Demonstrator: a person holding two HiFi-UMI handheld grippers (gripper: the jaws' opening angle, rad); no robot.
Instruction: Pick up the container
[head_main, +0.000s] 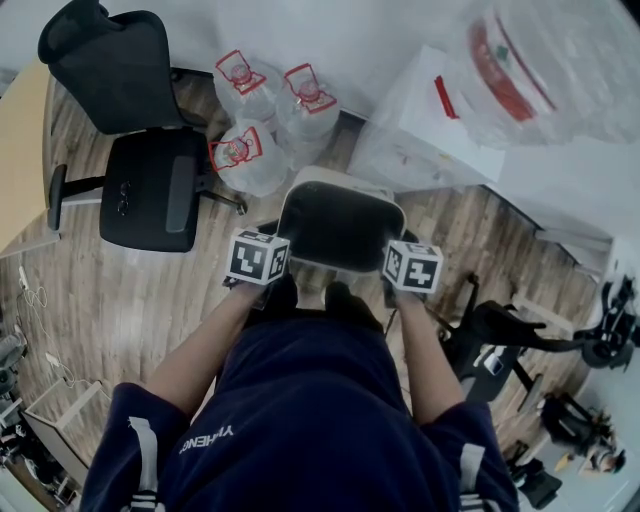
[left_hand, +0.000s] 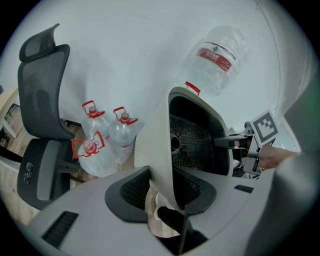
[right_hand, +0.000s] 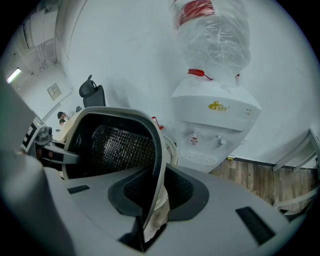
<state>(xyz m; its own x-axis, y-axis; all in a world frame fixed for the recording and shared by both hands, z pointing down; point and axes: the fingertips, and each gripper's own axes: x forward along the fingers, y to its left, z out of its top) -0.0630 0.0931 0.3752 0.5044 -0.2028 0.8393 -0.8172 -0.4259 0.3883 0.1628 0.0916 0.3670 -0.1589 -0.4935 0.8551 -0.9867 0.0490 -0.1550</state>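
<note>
The container (head_main: 340, 228) is a beige bin with a black mesh lining, and it sits in front of the person's feet between my two grippers. My left gripper (head_main: 264, 258) is shut on its left wall; in the left gripper view the beige rim (left_hand: 159, 145) runs between the dark pads of that gripper (left_hand: 164, 194). My right gripper (head_main: 410, 266) is shut on the right wall, and the thin rim (right_hand: 159, 150) passes through that gripper (right_hand: 157, 194). Each gripper view shows the other gripper across the opening. Whether the bin touches the floor I cannot tell.
Three big water bottles with red handles (head_main: 262, 122) stand on the wooden floor just beyond the container. A black office chair (head_main: 140, 160) is at the left. A white water dispenser (head_main: 420, 130) with a bottle on top (head_main: 540, 70) stands at the right, and black exercise gear (head_main: 520, 330) is nearer.
</note>
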